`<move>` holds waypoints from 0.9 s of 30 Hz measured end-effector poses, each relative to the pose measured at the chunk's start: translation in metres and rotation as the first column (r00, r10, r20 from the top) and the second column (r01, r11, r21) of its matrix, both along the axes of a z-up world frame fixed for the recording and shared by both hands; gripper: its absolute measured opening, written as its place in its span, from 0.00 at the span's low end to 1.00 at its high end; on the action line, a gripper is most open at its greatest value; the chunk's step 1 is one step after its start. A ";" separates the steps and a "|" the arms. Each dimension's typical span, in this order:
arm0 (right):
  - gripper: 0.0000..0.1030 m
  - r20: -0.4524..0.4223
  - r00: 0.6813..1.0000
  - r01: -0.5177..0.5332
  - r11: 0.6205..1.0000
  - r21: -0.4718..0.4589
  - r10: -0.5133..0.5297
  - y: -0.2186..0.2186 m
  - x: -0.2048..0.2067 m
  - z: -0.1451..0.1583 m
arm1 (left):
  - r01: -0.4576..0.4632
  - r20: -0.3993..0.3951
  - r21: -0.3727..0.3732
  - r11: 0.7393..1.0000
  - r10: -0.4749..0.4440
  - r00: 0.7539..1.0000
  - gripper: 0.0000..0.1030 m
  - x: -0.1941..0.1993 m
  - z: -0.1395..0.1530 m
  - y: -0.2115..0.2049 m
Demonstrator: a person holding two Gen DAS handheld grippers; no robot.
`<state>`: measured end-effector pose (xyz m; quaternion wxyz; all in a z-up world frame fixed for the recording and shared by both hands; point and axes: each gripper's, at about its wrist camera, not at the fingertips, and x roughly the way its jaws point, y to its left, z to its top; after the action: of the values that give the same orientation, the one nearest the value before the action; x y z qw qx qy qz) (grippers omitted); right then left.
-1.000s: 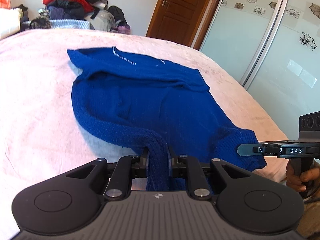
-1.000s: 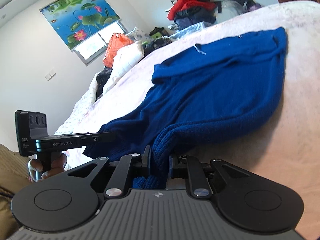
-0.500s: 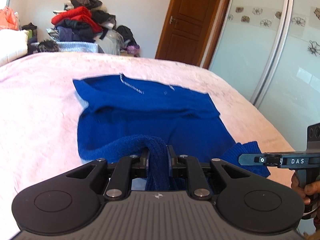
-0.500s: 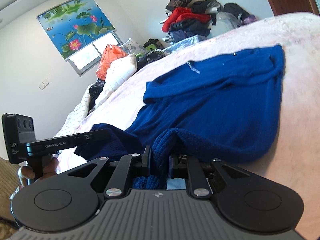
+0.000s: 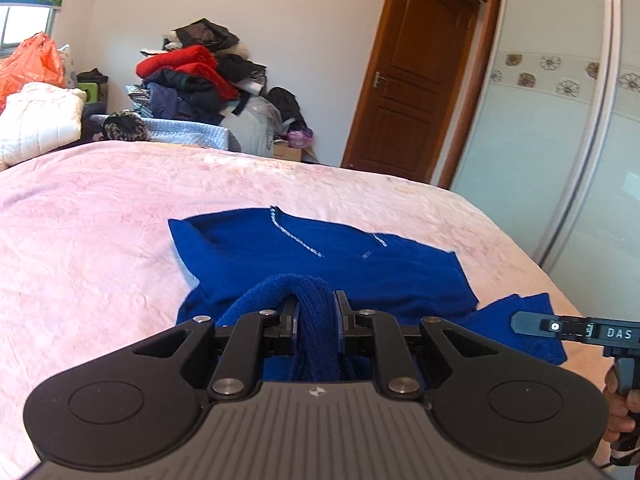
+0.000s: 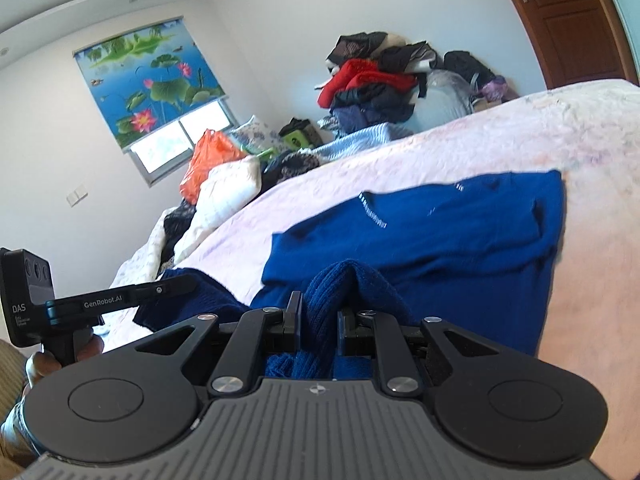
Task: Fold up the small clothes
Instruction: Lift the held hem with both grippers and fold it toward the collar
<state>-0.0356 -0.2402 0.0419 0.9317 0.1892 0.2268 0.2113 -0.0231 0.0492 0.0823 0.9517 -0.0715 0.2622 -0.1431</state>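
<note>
1. My left hand-held gripper [image 5: 316, 320] has its jaws drawn nearly together on a bunched ribbed edge of the blue sweater [image 5: 320, 264]; the knit fills the narrow gap between the pads and rises in a hump just ahead of them.
2. My right hand-held gripper [image 6: 318, 320] is likewise almost closed, pinching another thick fold of the same sweater, with the cloth humped up between its fingers.
3. From the left wrist view I see the right hand-held gripper at the right edge, a hand [image 5: 622, 412] wrapped around its handle, and sweater cloth hanging at its tip.
4. From the right wrist view the left hand-held gripper sits at the left edge with a hand [image 6: 60, 356] on its grip, dark blue knit draped below its fingers.
5. The sweater lies on the bed [image 5: 100, 232], on a pink blanket. Its near edge is lifted by both grippers; the far part lies flat, with a pale stitched line near the neck.
6. Beyond the bed stands a pile of clothes [image 5: 192, 80] against the wall, red and dark pieces on top.
7. To the left are a white quilted bundle [image 5: 40, 124] and an orange plastic bag [image 5: 32, 64].
8. A brown wooden door [image 5: 416, 80] stands at the right, beside a sliding glass wardrobe panel [image 5: 560, 140].
9. The right wrist view shows a window blind [image 6: 148, 84] printed with lotus flowers.
</note>
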 end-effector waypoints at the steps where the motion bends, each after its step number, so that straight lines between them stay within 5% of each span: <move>1: 0.19 0.005 1.000 0.006 1.000 0.004 -0.006 -0.002 0.004 0.001 | -0.008 0.001 -0.002 1.000 0.008 1.000 0.16 0.004 0.001 0.000; 19: 0.19 0.035 0.991 0.123 0.989 0.082 -0.126 -0.033 0.070 0.000 | -0.036 0.053 0.071 0.997 0.032 0.998 0.16 0.078 0.015 -0.019; 27: 0.19 0.028 0.986 0.162 0.983 0.082 -0.165 -0.043 0.103 -0.004 | -0.034 0.010 0.133 0.990 0.033 0.999 0.16 0.118 0.013 -0.034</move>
<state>0.0678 -0.2829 0.0378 0.9414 0.2405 0.1859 0.1462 0.0953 0.0154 0.0951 0.9576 -0.0115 0.2664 -0.1094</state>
